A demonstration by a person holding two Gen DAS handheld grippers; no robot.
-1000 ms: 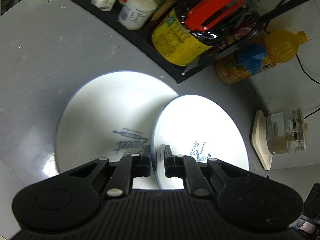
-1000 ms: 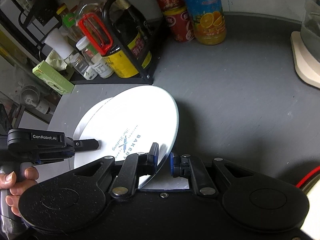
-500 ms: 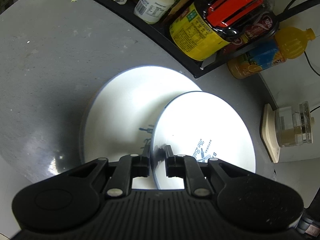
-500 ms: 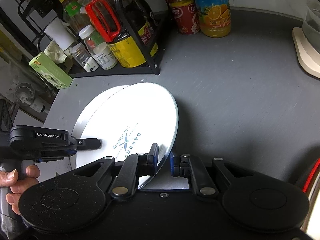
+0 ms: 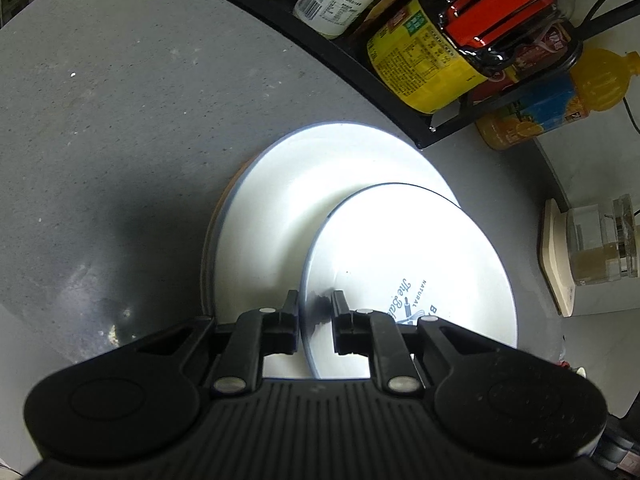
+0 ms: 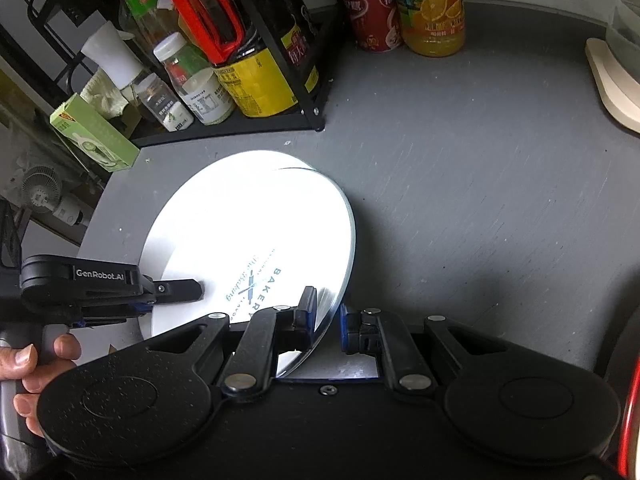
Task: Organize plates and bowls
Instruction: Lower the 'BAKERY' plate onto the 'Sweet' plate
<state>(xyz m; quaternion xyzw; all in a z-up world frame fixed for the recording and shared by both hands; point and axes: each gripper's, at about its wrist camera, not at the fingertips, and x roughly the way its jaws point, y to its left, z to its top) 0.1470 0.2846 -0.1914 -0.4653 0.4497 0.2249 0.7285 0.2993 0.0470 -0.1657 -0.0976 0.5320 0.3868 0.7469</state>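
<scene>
A grey table [image 5: 100, 140] is taking up most of both views, with a black rack [image 6: 240, 130] of bottles and jars standing along its far edge. A white bottom plate [image 5: 312, 200] is lying flat on the table just in front of the rack, and a thin brown edge is showing under its left side; what that is cannot be told. A white top plate [image 5: 420, 248] with blue bakery print is hanging tilted over the bottom one, overlapping it, its far edge low and its near edge raised. The left gripper [image 5: 316, 320] is pinching the top plate's rim with its jaws nearly closed on it, and the right gripper [image 6: 326, 324] is clamping the rim on the opposite side, its jaws closed on the plate as well. A hand [image 6: 28, 372] is wrapping around the left gripper's handle at the edge of the right wrist view. An orange juice bottle [image 6: 434, 8] and a red can [image 6: 372, 16] are standing side by side on the table to the right of the rack, well apart from the plates. A green box [image 6: 96, 138] is lying at the rack's left end.
</scene>
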